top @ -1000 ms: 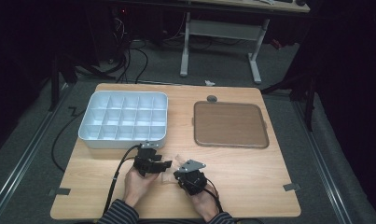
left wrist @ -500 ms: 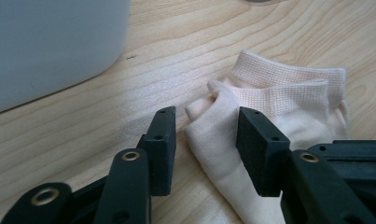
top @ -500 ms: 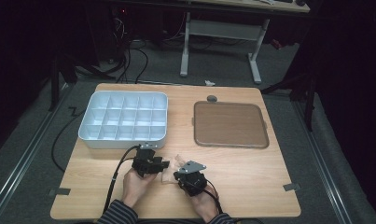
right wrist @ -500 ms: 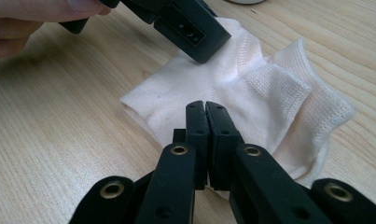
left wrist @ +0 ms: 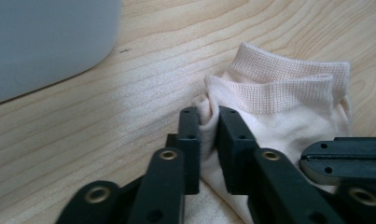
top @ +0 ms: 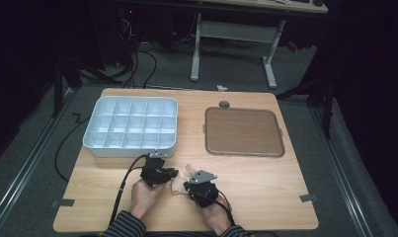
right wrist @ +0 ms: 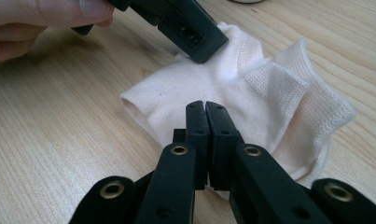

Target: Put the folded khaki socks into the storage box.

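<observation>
Both tongs on the sock, grip made, handling yet to come.

Left gripper (left wrist: 208, 116) has just been closing and now pinches a fold of the pale sock (right wrist: 241, 88) between its jaws; right gripper (right wrist: 206, 106) is clamped tight on the fabric's near edge. The sock lies bunched between them, the compartment tray (top: 132, 126) well beyond.

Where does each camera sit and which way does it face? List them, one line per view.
High view: above the table's near side, facing forward and down; both hands and forearms show.
Left gripper view: on the left gripper, looking along its jaws pinching the sock.
Right gripper view: on the right gripper, jaws shut on the sock; the left hand's fingers show.
Shared: sock, wooden table.
</observation>
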Demonstrator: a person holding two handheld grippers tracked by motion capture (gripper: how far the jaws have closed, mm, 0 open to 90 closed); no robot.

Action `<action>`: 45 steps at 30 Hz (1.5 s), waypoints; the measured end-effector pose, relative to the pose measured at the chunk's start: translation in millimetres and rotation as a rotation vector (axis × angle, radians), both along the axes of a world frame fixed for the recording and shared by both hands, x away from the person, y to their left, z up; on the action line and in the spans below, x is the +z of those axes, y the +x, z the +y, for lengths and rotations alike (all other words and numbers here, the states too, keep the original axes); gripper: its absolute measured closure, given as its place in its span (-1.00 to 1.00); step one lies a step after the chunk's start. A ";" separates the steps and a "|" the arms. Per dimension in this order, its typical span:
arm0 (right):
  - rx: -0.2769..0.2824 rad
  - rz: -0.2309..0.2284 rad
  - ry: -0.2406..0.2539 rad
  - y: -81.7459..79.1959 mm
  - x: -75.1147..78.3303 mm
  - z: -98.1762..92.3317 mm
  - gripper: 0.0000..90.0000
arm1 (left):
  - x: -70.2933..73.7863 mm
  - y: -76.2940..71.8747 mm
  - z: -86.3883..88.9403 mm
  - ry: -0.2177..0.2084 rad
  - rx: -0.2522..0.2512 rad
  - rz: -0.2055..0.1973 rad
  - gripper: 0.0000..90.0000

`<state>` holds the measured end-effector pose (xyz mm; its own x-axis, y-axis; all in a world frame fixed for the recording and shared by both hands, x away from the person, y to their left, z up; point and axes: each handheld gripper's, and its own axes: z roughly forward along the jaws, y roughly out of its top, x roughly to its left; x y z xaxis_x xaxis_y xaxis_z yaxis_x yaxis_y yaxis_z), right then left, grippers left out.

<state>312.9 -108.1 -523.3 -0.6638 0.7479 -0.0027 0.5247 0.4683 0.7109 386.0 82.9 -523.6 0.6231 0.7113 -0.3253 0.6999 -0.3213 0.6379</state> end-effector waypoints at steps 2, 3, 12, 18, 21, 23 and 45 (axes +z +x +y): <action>0.001 -0.002 0.000 -0.1 -0.1 0.2 0.97 | 0.7 -0.2 0.1 -0.001 -0.003 0.000 0.86; 0.001 -0.003 0.000 -0.2 -0.2 0.2 0.97 | 1.1 -0.4 0.3 -0.002 -0.006 0.001 0.87; 0.001 0.010 0.036 0.8 1.0 -2.5 0.93 | 4.6 -2.4 2.6 -0.015 -0.026 -0.005 0.90; -0.019 0.013 0.069 5.7 5.9 -3.9 0.96 | 5.7 -3.8 2.7 -0.022 -0.037 -0.005 0.90; -0.030 0.002 0.059 10.5 10.6 -3.1 1.00 | 6.7 -4.6 3.2 -0.024 -0.045 -0.006 0.90; -0.042 0.003 0.045 14.5 11.9 -2.8 1.00 | 7.9 -5.4 3.7 -0.027 -0.048 -0.009 0.90; -0.021 0.067 0.014 23.4 3.0 6.6 1.00 | 23.4 -16.2 9.5 -0.119 -0.082 -0.045 0.90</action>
